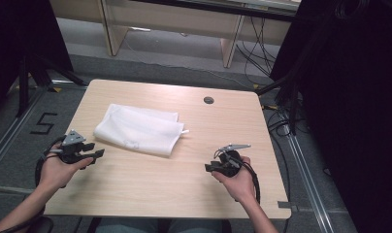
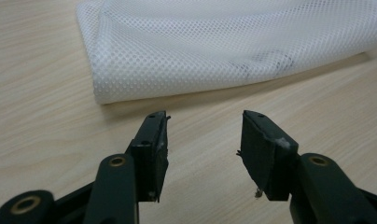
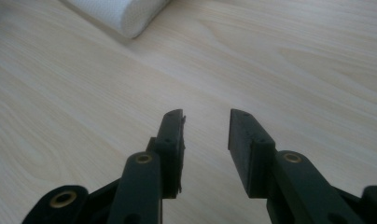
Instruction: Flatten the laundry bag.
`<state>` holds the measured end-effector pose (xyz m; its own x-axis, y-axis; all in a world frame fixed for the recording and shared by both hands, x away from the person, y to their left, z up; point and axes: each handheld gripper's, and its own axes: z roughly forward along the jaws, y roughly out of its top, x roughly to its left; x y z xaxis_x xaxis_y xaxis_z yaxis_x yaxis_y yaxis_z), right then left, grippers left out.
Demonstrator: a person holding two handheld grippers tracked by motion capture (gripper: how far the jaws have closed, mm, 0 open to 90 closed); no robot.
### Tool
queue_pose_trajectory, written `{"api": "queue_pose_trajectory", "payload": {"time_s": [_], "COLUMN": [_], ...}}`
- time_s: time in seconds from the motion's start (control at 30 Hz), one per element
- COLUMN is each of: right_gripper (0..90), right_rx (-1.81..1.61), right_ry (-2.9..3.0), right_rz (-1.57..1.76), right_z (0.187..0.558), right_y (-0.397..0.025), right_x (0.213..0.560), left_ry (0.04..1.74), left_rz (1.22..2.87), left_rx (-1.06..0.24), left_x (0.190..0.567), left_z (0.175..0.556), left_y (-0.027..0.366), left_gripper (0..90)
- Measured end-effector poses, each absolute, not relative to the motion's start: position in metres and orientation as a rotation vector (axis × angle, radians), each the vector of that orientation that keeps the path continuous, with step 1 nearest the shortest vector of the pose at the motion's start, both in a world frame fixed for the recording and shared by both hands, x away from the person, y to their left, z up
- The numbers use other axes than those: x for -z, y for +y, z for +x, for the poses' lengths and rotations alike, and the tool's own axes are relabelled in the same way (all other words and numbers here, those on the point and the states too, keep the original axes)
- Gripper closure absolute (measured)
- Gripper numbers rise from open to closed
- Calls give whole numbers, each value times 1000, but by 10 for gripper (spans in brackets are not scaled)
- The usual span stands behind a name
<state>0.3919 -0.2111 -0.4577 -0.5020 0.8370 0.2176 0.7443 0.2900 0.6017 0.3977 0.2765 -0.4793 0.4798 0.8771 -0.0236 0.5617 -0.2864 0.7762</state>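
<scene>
A folded white mesh bag [image 1: 138, 128] lies on the wooden table [image 1: 194, 121], left of centre. My left gripper [image 1: 98, 156] hovers near the table's left edge, just short of the bag's near left corner, jaws open and empty. In the left gripper view the mesh bag [image 2: 224, 42] fills the top, a short way ahead of the open left gripper [image 2: 204, 122]. My right gripper [image 1: 209, 167] is held at the front right, pointing left, open with nothing in it. In the right gripper view the right gripper [image 3: 206, 116] is open over bare wood, with a corner of the bag [image 3: 123, 14] at top left.
A dark round cable hole [image 1: 208, 100] sits near the table's far edge. Black stands and cables crowd the floor at the right [image 1: 291, 111] and a tripod at the left [image 1: 29, 73]. A light wooden desk frame [image 1: 170, 29] stands beyond the table.
</scene>
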Motion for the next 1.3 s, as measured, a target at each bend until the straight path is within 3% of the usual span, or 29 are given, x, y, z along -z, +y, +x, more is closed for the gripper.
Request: {"api": "queue_pose_trajectory", "payload": {"time_s": [0.23, 0.67, 1.3], "right_gripper": [655, 587, 525], "right_rx": [-977, -988, -943], "right_ry": [2472, 2514, 2539], "right_rz": [1422, 1394, 1440], "right_z": [413, 447, 466], "right_y": [-180, -124, -87], "right_x": [459, 457, 471], "left_ry": [1261, 1284, 1331], "left_rz": [1888, 1898, 1882], "left_rx": [-586, -577, -548], "left_x": [471, 477, 485], "left_z": [418, 450, 482], "left_y": [280, 282, 280], "left_gripper": [496, 453, 461]}}
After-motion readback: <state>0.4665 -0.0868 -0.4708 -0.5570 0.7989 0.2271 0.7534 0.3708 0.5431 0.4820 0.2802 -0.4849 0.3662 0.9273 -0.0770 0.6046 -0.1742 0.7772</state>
